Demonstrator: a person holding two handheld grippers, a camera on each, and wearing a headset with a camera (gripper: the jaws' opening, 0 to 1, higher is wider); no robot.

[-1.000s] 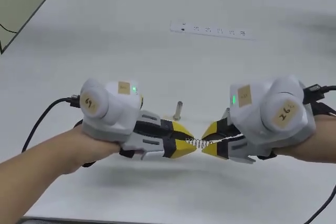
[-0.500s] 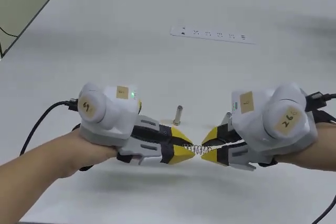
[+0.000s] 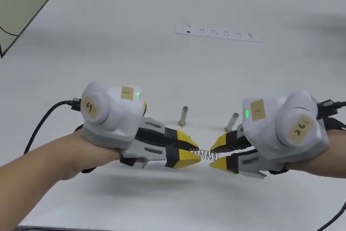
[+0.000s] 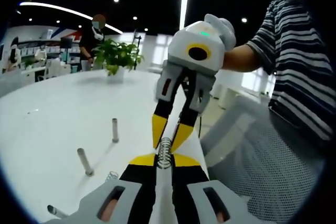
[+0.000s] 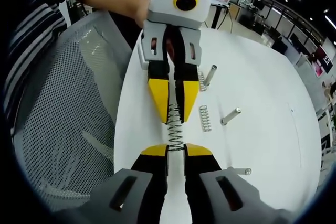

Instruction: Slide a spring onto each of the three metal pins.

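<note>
Obs.: you hold the spring (image 3: pixel 204 155) in the air between the two grippers, above the near edge of the worktop (image 3: pixel 108 36). The left gripper (image 3: pixel 189 155) comes in from 9 o'clock and its jaws are closed on one end. The right gripper (image 3: pixel 217 154) comes in from 3 o'clock. Its jaws stand in a narrow V, with the tips on either side of the other end. I judge that end to be pinched too, since in the right gripper view the coils look more drawn out than those of the loose spring (image 5: pixel 203 117) lying on the worktop. Two metal pins (image 3: pixel 184 116) (image 3: pixel 232 121) stand bare at 12 o'clock of the held spring. A third pin (image 5: pixel 239 171) sits near your right gripper, and I cannot tell whether it is upright. A power strip (image 3: pixel 216 32) lies well beyond, also at 12 o'clock. Status: no pin seen here carries a spring yet. Risks: pull the grippers further apart and the coils may stretch for good and then bind on a pin. Loosen one grip while the spring is under tension and it may snap away over the near edge. Swing either gripper towards 12 o'clock carelessly and you may topple a pin.
</note>
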